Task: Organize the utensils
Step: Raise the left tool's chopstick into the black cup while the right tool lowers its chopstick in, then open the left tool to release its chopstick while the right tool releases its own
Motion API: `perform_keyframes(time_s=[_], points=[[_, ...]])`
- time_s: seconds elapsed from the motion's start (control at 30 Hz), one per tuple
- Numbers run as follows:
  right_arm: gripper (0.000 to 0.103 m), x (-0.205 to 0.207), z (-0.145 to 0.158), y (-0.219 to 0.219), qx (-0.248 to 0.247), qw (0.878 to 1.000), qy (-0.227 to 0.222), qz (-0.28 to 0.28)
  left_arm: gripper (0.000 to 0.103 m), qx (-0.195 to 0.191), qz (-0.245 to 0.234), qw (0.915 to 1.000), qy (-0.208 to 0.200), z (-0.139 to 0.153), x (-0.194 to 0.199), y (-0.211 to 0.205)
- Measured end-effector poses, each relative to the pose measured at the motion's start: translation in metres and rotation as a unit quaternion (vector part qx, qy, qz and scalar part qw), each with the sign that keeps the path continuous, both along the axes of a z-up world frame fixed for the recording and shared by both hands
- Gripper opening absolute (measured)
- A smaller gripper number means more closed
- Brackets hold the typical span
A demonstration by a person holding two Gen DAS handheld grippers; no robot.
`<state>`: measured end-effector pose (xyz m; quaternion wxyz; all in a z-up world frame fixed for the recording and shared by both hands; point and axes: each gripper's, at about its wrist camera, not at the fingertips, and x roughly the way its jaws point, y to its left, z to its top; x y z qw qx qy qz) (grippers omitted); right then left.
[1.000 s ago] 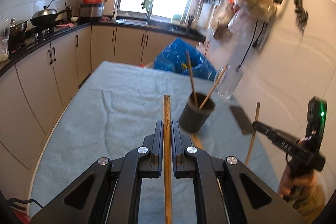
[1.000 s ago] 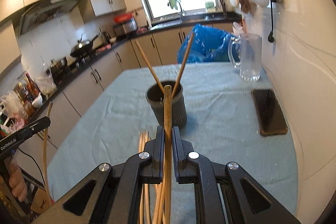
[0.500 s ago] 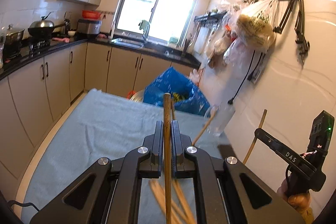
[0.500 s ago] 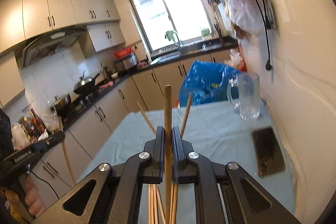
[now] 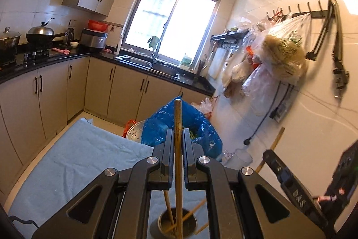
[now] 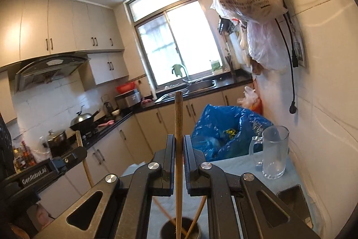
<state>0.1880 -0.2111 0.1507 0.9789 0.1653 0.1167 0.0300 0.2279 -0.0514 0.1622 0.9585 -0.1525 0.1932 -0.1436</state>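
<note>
My left gripper [image 5: 178, 134] is shut on a wooden chopstick [image 5: 178, 122] held upright, its lower end inside the dark round utensil cup [image 5: 177, 226] below. The cup holds other chopsticks. My right gripper [image 6: 178, 141] is shut on another wooden chopstick [image 6: 178, 118], also upright, its lower end in the same cup [image 6: 181, 230]. The right gripper also shows at the right of the left wrist view [image 5: 268, 155], the left gripper at the left of the right wrist view [image 6: 78, 152].
The table is covered with a light blue cloth [image 5: 73, 162]. A blue plastic bag [image 6: 226, 129] and a glass mug [image 6: 274, 151] stand at its far end. A dark phone [image 6: 293, 198] lies by the tiled wall on the right. Bags hang above [image 5: 282, 53].
Both grippers have tilted up and come over the cup. The two chopsticks now stand upright with their lower ends in the cup. The loose chopsticks on the cloth are out of view.
</note>
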Motion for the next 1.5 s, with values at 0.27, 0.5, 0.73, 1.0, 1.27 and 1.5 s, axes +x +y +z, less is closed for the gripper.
perform_keyframes(time_s=[0.27,0.5,0.73,1.0,1.27,1.5], points=[[0.008,0.032,-0.046,-0.012,0.016,0.999,0.042,0.000,0.006,0.014,0.006,0.9993,0.034,-0.039,0.055,-0.022],[0.008,0.039,-0.071,-0.018,0.026,0.997,0.074,0.010,0.006,0.031,0.003,0.9977,0.061,-0.070,0.061,-0.024],[0.041,0.033,-0.083,-0.016,0.042,0.995,0.092,0.010,0.026,0.042,0.003,0.9968,0.068,-0.065,0.039,-0.014],[0.053,-0.004,-0.074,-0.016,0.032,0.995,0.095,0.001,0.048,0.025,0.029,0.9975,0.059,-0.052,-0.014,0.024],[0.060,-0.055,-0.115,-0.008,0.004,0.985,0.171,0.027,0.061,0.063,0.053,0.9907,0.108,-0.095,-0.065,0.061],[0.060,-0.078,-0.195,0.010,-0.022,0.954,0.285,0.086,0.060,0.090,0.018,0.9720,0.216,-0.183,-0.083,0.064]])
